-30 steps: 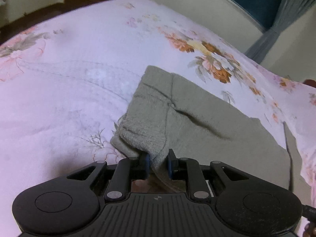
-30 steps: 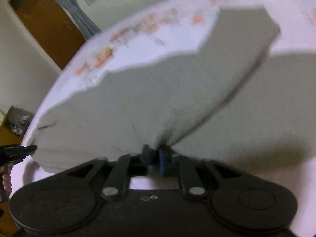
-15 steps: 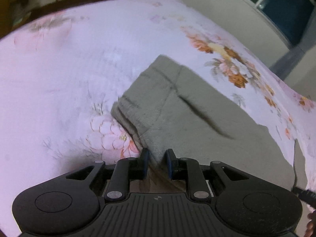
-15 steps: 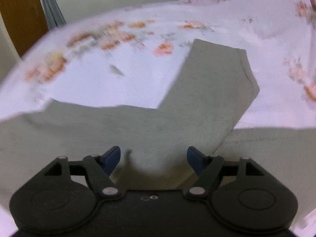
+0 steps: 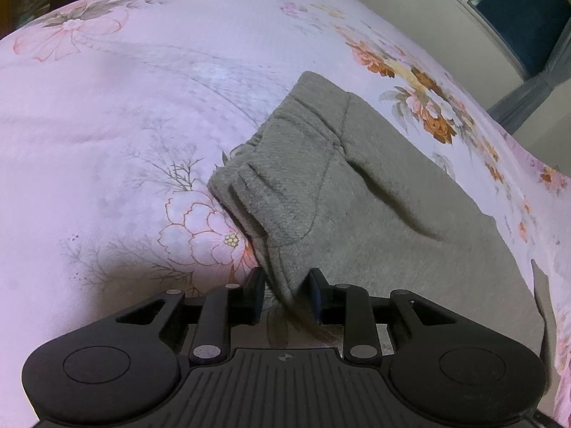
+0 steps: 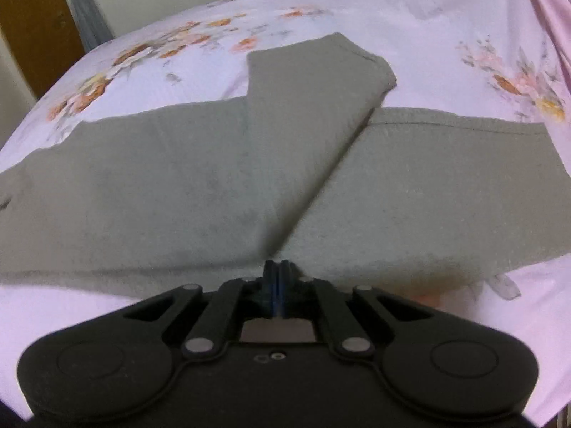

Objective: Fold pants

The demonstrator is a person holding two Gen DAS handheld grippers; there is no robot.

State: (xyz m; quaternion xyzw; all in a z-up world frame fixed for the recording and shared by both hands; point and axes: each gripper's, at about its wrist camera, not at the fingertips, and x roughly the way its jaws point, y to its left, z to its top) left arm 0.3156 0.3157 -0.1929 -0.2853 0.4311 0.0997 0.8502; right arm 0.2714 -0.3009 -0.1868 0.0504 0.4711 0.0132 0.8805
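Two grippers over one pair of grey pants (image 5: 374, 192) spread on a pink floral bedsheet (image 5: 107, 114). Left gripper (image 5: 287, 294) at the waistband end: fingers parted, with a bunched edge of the waistband running down between them — the gap is wider than the fabric, so no real squeeze shows. Waistband gathers into ridges just ahead of the fingertips; a long crease runs across the seat beyond.

Right gripper (image 6: 276, 274) at the near edge of the pants, its fingers pressed tight together where two layers meet — whether cloth is pinched between them, cannot tell. From that view one leg lies folded diagonally over the other, cuff pointing away. A window (image 5: 521, 10) and grey curtain (image 5: 528, 96) stand beyond the bed.
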